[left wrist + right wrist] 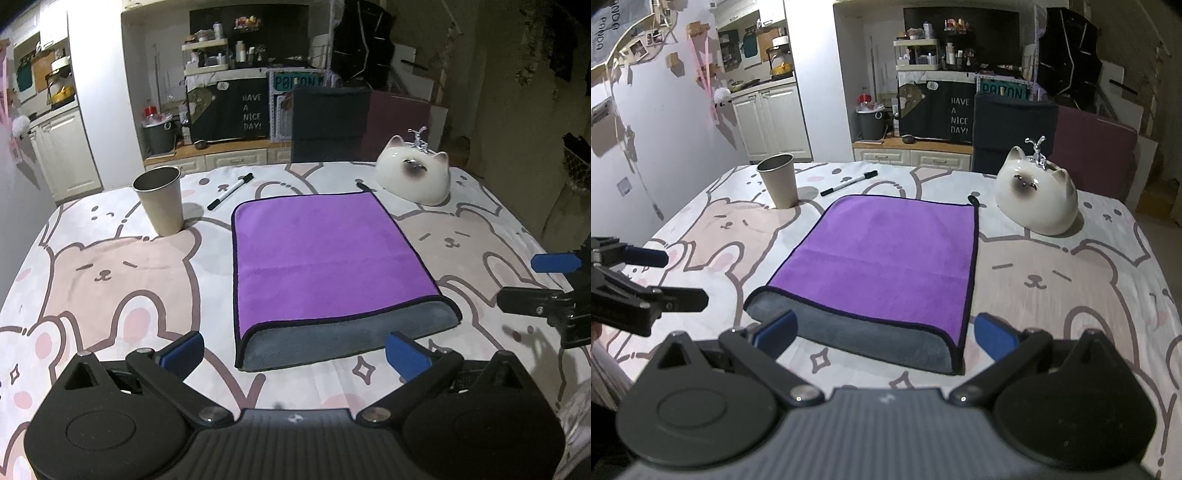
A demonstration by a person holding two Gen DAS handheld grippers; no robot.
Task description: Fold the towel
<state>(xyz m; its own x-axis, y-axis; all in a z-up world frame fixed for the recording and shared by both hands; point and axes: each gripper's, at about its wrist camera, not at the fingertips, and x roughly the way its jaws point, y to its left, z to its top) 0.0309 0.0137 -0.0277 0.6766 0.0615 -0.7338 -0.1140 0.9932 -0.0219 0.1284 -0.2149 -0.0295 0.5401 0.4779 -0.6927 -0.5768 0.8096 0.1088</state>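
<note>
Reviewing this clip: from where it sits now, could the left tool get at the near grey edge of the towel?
Probably yes. The left tool is open, with the towel's near grey edge lying flat just ahead between its fingers; nothing lies between them.

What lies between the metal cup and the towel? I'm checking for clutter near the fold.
A black marker lies on the tablecloth behind the gap between cup and towel; the direct stretch is bare, as both views show.
</note>
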